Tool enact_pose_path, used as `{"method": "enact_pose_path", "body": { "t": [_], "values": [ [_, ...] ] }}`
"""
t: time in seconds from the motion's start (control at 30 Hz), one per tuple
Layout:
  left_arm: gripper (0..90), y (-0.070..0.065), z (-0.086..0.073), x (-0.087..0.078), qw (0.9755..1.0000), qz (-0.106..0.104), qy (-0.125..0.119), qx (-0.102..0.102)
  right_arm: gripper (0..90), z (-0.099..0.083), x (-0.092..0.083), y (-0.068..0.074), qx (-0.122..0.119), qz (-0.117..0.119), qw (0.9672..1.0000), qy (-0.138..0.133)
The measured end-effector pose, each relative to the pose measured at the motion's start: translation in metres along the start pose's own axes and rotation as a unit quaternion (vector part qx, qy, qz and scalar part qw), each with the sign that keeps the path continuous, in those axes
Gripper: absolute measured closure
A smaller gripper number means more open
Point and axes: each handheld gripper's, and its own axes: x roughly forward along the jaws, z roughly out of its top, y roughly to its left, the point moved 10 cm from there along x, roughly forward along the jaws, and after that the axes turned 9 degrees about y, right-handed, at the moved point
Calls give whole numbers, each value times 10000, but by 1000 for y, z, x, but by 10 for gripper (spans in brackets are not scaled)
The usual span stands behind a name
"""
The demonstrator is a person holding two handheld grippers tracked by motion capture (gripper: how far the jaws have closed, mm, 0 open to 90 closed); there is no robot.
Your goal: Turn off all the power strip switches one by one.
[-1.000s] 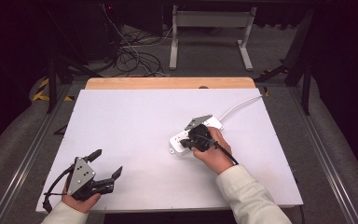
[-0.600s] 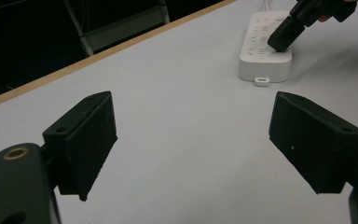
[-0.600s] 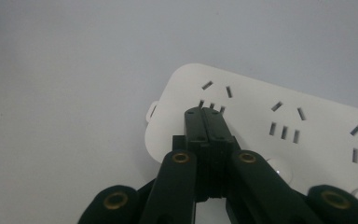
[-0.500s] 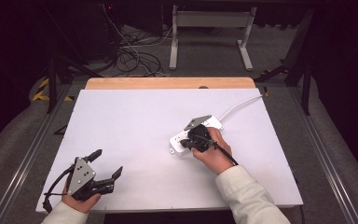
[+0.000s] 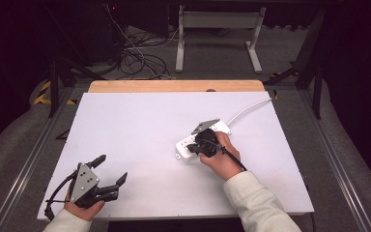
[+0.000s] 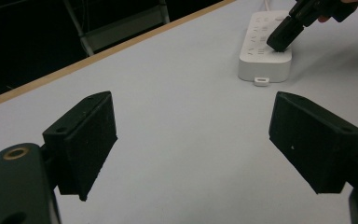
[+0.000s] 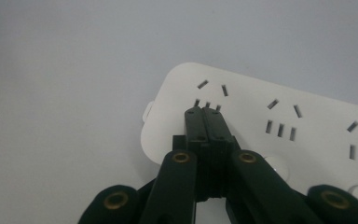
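Jaws pressed flat together, my right gripper (image 7: 207, 112) has its joined tips down on the top face of a white power strip (image 7: 307, 135), at the strip's end nearest the small mounting tab, right beside the first group of socket slots. Nothing sits between the two jaws; they meet along their full length. From my left gripper's camera, that same right gripper (image 6: 279, 42) comes in from the upper right, and its black tip touches the white power strip (image 6: 265, 60) close to the rounded end.

From the high view, the power strip (image 5: 186, 147) lies right of the middle of the white table (image 5: 135, 125), angled, with its white cable (image 5: 251, 108) running off toward the far right edge. My right hand (image 5: 222, 157) wraps the right gripper (image 5: 195, 147) over the strip, a pale sleeve (image 5: 258, 203) trailing back to the near edge.

My left gripper (image 5: 110, 170) is well apart from all that, near the front left corner of the table, held in my left hand (image 5: 84, 208). Its jaws are spread wide with bare table between them and nothing held; in its own camera the left gripper (image 6: 193, 140) shows one black pad at either side of the frame, apart. A wooden strip (image 5: 174, 86) borders the table's far edge.
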Motion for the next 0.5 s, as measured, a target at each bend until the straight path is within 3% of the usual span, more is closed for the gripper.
{"method": "enact_pose_path", "body": {
  "t": [0.3, 0.4, 0.5],
  "values": [
    [157, 0, 0, 0, 10000, 7, -13, -30, 900, 0, 1, 2, 30, -65, 10000, -23],
    [157, 1, 0, -1, 10000, 9, -19, -12, 900, 1, -2, 2, -130, -147, 9998, -80],
    [157, 2, 0, 0, 10000, 24, -22, -36, 900, 3, -8, 7, -153, -80, 9997, -152]
  ]
}}
